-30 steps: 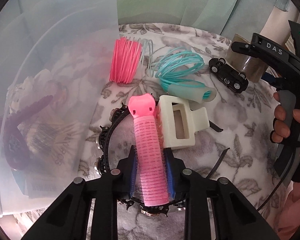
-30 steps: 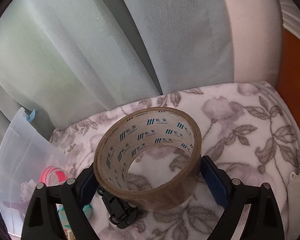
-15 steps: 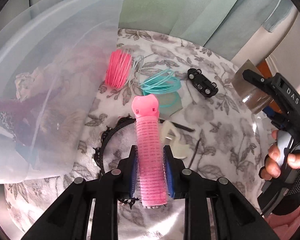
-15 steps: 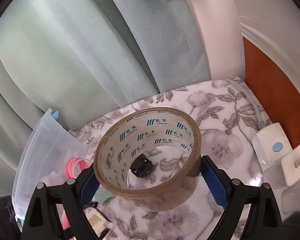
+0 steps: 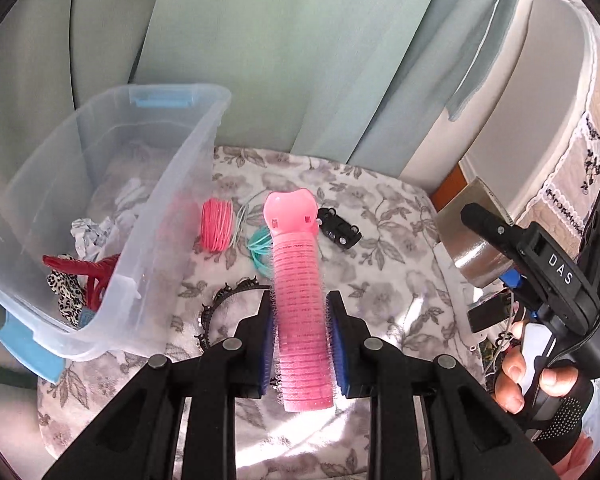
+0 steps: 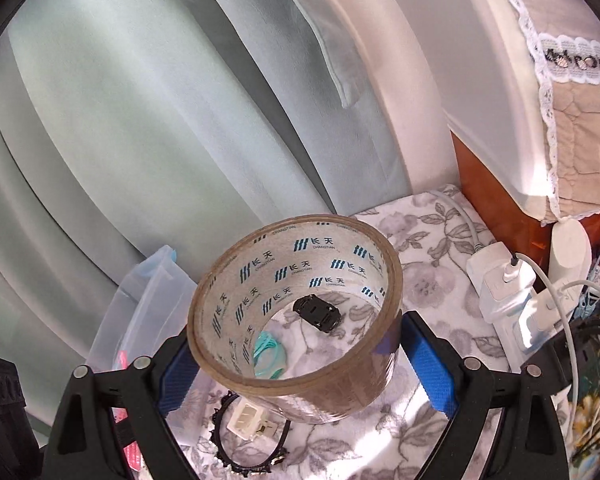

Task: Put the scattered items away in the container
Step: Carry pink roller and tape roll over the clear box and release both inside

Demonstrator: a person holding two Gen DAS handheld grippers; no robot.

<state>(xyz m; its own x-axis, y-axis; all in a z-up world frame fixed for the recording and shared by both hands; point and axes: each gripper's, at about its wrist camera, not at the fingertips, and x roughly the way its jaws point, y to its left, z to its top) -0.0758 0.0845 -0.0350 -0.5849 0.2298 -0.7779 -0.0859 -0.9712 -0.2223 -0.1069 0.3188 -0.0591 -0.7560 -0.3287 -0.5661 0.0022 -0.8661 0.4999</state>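
Nearest, in the left wrist view: left gripper closed to a narrow gap on a pink hair roller, blue pads pressed to its sides, roller lifted clear of the floral cloth and pointing away from the camera. In the right wrist view: right gripper spread wide around a roll of brown tape, pads against its outer wall, roll carried above the cloth with its open core toward the camera.

Just beyond, on the cloth, not yet tidied: black toothed headband, cream claw clip inside the headband's curve, teal coiled cord, pink coiled cord, small black toy car lying upside down.

Left of these, clear plastic container with blue handles, standing open on the cloth and already holding a red hair piece, a leopard-print item and some crumpled white material.

At right, in the left wrist view: person's hand on the handle of the right gripper, tape roll visible at its tip.

Farthest: pale green curtain behind the surface; white power strip with cables at the far right edge.

Progress, as judged: partly done. A few items in the container, two more in transit, five left on the cloth.
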